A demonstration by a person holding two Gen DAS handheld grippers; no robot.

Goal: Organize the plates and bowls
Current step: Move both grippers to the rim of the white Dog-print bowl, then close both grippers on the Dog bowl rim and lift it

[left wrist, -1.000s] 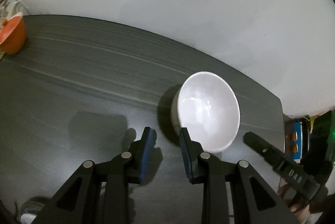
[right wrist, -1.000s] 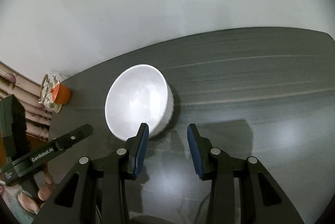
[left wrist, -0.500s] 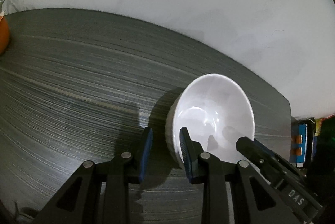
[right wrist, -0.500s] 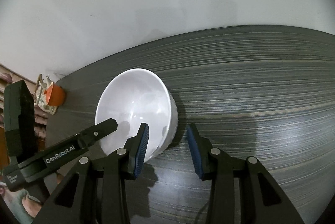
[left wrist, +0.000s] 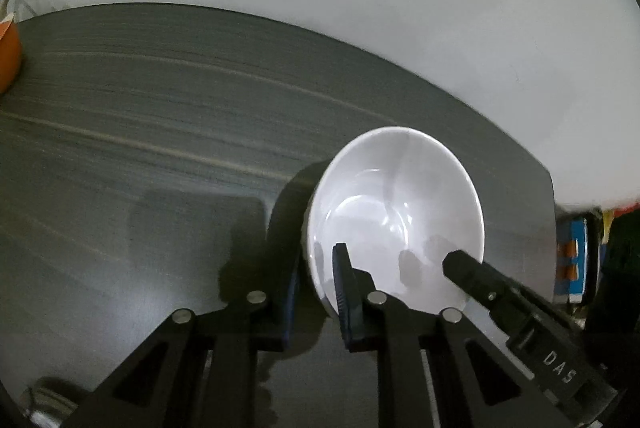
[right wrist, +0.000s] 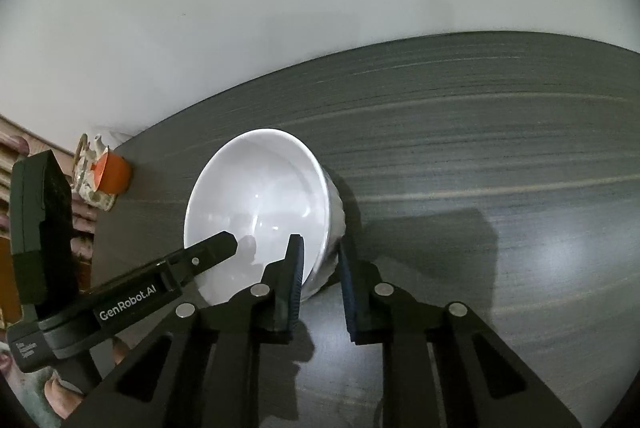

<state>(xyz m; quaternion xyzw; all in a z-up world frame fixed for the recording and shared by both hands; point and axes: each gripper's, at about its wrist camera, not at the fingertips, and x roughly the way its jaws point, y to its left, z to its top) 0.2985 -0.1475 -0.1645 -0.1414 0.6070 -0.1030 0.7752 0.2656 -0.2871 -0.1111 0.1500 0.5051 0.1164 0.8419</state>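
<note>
My left gripper (left wrist: 316,292) and right gripper (right wrist: 320,284) have just closed, each pinching the bowl's (left wrist: 396,211) near rim on opposite sides.

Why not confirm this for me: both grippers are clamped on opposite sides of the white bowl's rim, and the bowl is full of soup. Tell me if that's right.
One thing is wrong: the white bowl is empty, not full of soup; the left wrist view shows its bare glossy inside. The rest holds: the left gripper and the right gripper have just closed on opposite sides of its rim.
</note>
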